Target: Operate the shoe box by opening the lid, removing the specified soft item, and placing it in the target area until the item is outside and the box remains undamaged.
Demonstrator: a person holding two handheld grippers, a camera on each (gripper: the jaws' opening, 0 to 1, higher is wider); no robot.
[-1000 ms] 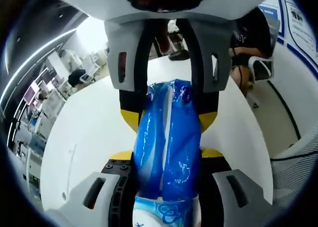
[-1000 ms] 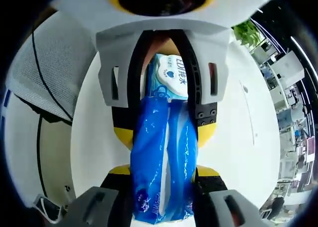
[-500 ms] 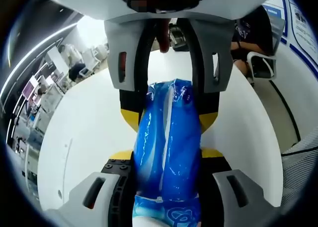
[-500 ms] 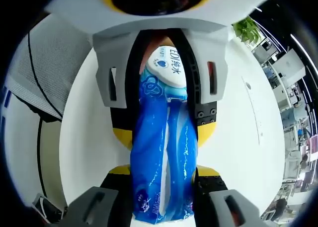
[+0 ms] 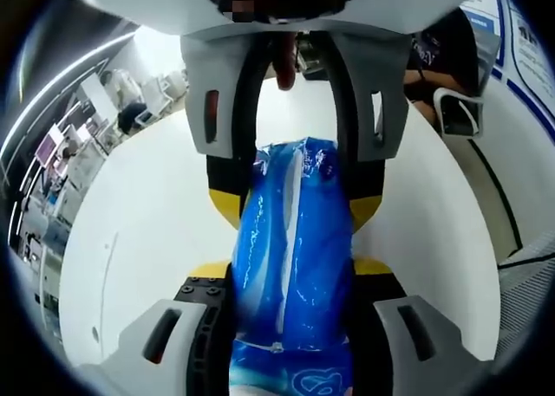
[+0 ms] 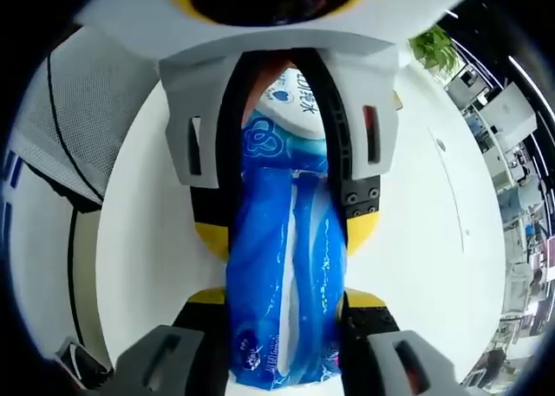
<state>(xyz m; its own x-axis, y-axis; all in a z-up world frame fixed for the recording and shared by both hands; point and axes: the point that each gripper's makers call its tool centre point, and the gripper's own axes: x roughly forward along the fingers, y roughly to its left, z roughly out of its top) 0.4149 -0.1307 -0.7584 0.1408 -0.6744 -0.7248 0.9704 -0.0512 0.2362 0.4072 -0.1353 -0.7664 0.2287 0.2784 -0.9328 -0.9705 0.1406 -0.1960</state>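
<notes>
At centre of both views, left tool & right tool each clamp a glossy blue plastic wipes pack above white round desk.

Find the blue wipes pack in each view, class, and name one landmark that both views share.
Left gripper view: blue wipes pack runs up the centre, between both grippers' jaws.
Right gripper view: the pack again fills the centre, its white label at the top.
Shared landmark: the white table.

Glossy crinkled blue plastic wipes pack; smooth matt white table.
</notes>
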